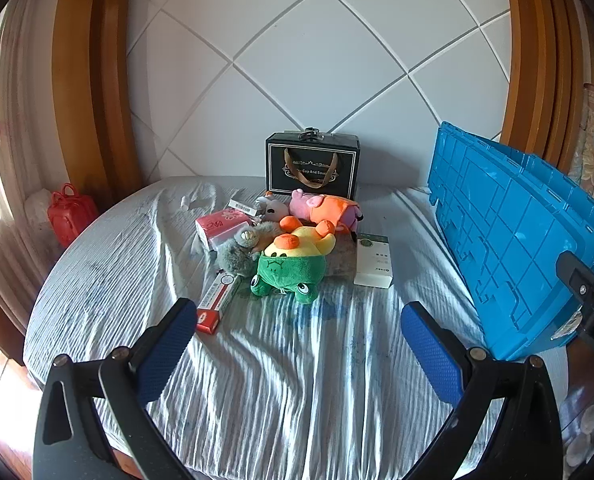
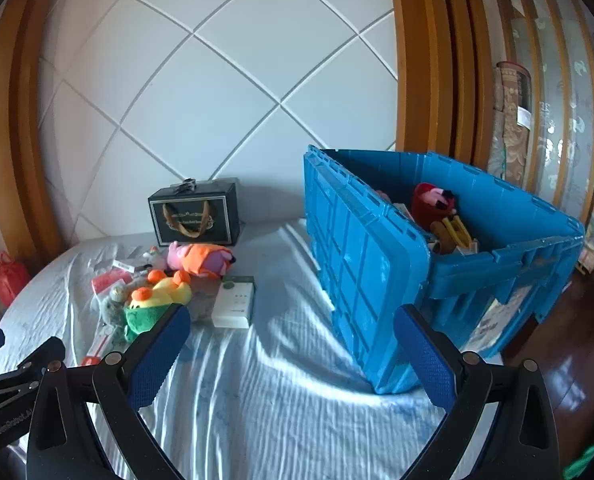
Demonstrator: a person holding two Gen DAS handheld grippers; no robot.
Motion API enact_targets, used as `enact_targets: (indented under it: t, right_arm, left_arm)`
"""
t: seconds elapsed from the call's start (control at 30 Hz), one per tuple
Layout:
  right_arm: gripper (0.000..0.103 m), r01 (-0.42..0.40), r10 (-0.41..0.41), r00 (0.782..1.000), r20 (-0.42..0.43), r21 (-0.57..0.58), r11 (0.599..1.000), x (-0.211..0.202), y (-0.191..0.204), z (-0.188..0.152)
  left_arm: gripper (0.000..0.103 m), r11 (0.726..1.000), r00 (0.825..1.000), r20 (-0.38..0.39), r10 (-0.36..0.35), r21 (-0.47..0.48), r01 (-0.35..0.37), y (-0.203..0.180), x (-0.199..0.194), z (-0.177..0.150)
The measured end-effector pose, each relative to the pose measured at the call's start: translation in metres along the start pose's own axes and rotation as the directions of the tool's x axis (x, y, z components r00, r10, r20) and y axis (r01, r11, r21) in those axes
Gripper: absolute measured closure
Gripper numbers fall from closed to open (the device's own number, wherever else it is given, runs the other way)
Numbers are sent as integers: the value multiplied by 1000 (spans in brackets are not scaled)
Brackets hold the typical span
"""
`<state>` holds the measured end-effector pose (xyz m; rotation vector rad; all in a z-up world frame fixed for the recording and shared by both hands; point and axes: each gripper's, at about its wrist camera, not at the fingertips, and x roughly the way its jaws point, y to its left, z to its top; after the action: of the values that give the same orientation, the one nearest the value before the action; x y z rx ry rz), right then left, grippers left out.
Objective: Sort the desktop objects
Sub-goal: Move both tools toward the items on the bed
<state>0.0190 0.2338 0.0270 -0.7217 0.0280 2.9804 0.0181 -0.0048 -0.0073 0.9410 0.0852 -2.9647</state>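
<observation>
Left gripper [image 1: 297, 344]: nearest item, jaws spread wide, nothing between them, hovering over the near edge of the bed [image 1: 289, 400], a wrinkled striped sheet.
Right gripper [image 2: 293, 352]: likewise released and empty, aimed between pile and bin.
Pile, middle of bed toward the far edge: green frog plush [image 1: 289, 276] at front, yellow duck plush [image 1: 301, 244] on it, pink pig plush [image 1: 321, 210] behind, grey plush [image 1: 237, 256] to its left, red packet [image 1: 221, 226], long red-and-white box [image 1: 217, 300], white box [image 1: 373, 260] on the pile's right.
Black gift box [image 1: 312, 168]: upright at the far edge, against the wall.
Blue bin [image 2: 437, 264]: right edge of bed, flap hanging open, toys already inside.
Handling note, a judgement: frog is the nearest pick; close on its body centre, lift clear of the duck, and carry over the bin rim before release.
</observation>
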Motion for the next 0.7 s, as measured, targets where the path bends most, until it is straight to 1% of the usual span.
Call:
enact_targets:
  t: [0.4, 0.43, 0.6, 0.7]
  right_arm:
    - [0, -30, 30, 999, -19, -12, 999, 10, 12, -2]
    - [0, -31, 31, 999, -23, -15, 999, 12, 15, -2]
    - [0, -29, 29, 999, -31, -23, 999, 22, 33, 0]
    - [0, -26, 25, 999, -42, -12, 1000, 35, 47, 2]
  left_arm:
    - [0, 999, 999, -35, 30, -18, -30, 19, 11, -4]
    - [0, 995, 996, -40, 82, -58, -84, 22, 13, -3]
    - [0, 995, 996, -55, 77, -54, -80, 38, 28, 4]
    - [0, 995, 994, -77, 76, -51, -80, 56, 45, 9]
